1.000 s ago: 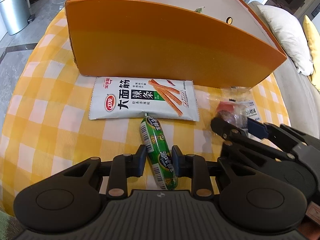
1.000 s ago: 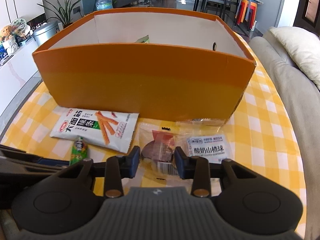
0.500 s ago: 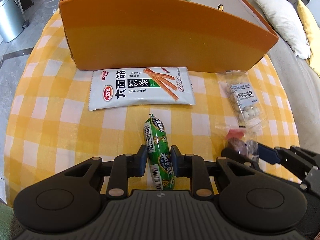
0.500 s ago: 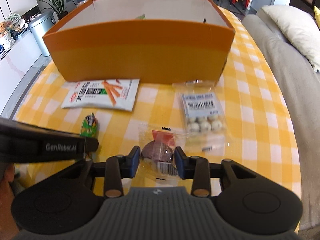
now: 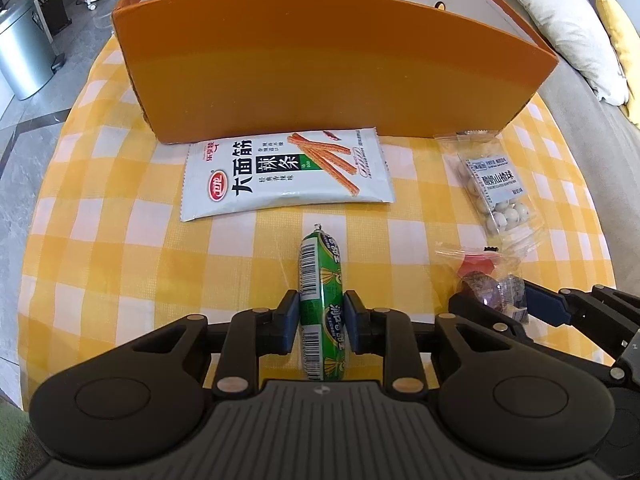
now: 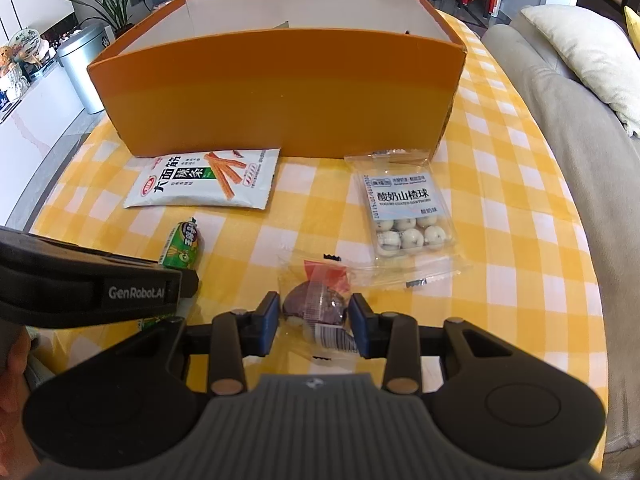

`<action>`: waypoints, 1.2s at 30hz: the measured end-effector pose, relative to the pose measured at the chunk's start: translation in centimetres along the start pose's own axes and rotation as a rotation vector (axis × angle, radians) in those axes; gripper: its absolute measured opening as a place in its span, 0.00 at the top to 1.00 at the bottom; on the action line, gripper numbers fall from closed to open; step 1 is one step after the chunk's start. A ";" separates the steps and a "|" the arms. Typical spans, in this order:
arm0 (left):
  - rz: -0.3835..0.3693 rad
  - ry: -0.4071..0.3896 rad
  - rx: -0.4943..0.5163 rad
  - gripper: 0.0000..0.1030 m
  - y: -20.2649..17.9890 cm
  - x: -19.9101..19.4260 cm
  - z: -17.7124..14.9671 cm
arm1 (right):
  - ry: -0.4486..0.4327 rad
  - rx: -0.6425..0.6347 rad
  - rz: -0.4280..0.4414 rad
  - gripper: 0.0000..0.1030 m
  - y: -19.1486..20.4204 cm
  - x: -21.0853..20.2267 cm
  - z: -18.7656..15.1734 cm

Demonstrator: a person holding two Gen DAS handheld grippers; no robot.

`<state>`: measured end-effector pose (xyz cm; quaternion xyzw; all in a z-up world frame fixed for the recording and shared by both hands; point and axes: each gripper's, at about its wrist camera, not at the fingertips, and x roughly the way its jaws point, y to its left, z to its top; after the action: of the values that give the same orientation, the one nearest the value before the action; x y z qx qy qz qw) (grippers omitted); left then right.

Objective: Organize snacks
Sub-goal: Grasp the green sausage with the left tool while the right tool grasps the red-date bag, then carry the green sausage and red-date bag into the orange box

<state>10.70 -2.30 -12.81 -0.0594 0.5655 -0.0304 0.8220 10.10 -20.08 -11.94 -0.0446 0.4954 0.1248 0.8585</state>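
A green sausage stick (image 5: 320, 276) lies lengthwise between the pads of my left gripper (image 5: 321, 316), whose jaws are closing tight on its middle. The sausage's tip (image 6: 184, 244) shows in the right wrist view. My right gripper (image 6: 314, 316) is shut on a clear packet (image 6: 320, 276) with a dark purple snack and a red label. That packet (image 5: 480, 268) also appears in the left wrist view. An orange box (image 5: 320, 64) stands open-topped at the back. In front of it lie a white spicy-strip packet (image 5: 286, 172) and a clear packet of white hawthorn balls (image 6: 406, 212).
A yellow-and-white checked cloth (image 5: 120, 240) covers the table. A grey sofa with cushions (image 6: 560, 92) runs along the right side. A silver bin (image 5: 20, 52) stands on the floor at the left. A person's hand (image 6: 12, 368) shows at the lower left.
Both grippers have drawn back from the orange box. The left jaws have tightened on the sausage. The purple snack packet has come away from the hawthorn ball packet.
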 end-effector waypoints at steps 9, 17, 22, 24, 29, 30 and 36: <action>-0.006 -0.012 -0.017 0.76 -0.1 -0.8 -0.1 | -0.024 -0.011 -0.003 0.66 0.4 -0.7 0.1; -0.032 -0.034 -0.001 0.76 -0.2 -2.8 0.2 | -0.024 -0.009 -0.004 0.66 0.3 -2.0 0.4; -0.056 -0.067 0.017 0.76 -0.7 -4.7 0.5 | -0.045 0.007 -0.009 0.66 -0.1 -3.5 0.6; -0.058 -0.087 0.031 0.76 -1.0 -5.6 0.7 | -0.054 0.017 -0.005 0.66 -0.2 -4.1 0.8; -0.056 -0.146 0.048 0.76 -1.3 -7.8 1.9 | -0.114 0.009 -0.019 0.66 -0.3 -6.4 2.0; -0.058 -0.160 0.046 0.76 -1.4 -8.2 2.2 | -0.126 0.014 -0.021 0.66 -0.5 -6.9 2.3; -0.079 -0.238 0.044 0.76 -1.9 -10.1 4.2 | -0.188 0.054 -0.020 0.66 -1.1 -8.7 4.3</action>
<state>11.04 -2.76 -1.72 -0.0669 0.4606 -0.0679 0.8825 9.83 -21.76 -2.33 -0.0146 0.4156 0.1064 0.9032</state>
